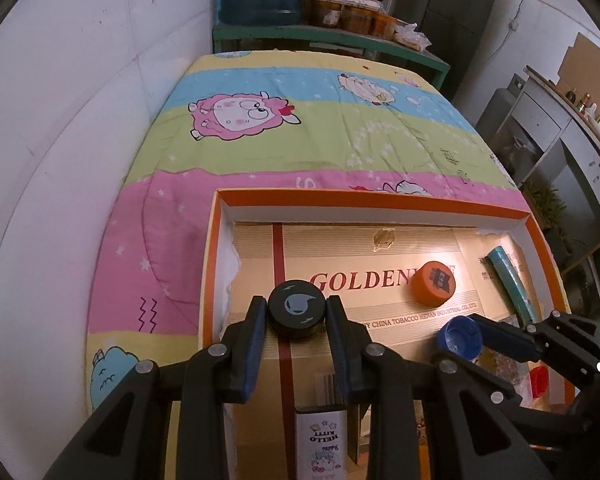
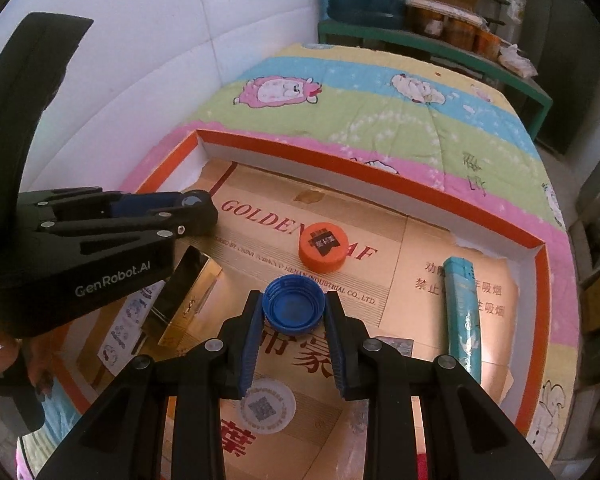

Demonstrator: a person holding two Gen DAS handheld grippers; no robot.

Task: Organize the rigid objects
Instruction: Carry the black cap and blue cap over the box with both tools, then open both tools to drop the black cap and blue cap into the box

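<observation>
Bottle caps are what this sorting turns on, and three show: a black cap [image 1: 297,314], a blue cap [image 2: 294,303] and an orange cap [image 2: 323,247], all within the orange-rimmed tray [image 2: 400,184] that lies on the bed's cartoon quilt [image 1: 260,152]. The left hand-held gripper [image 1: 297,320] has its pads pressed on the rim of the black cap, near the tray's left wall; the right hand-held gripper [image 2: 294,312] is closed on the blue cap, which sits open side up towards the tray's middle. The orange cap lies loose on the tray's cardboard lining, just beyond the blue one. One teal lighter [image 2: 462,312] lies along the tray's right wall, and one small printed card box [image 1: 320,440] rests at the tray's near side. The caps look light, stiff and rather smooth, so they could well twist or pop out of a loose pinch; a hold across the ribbed side wall, at opposite points, seems safest.
</observation>
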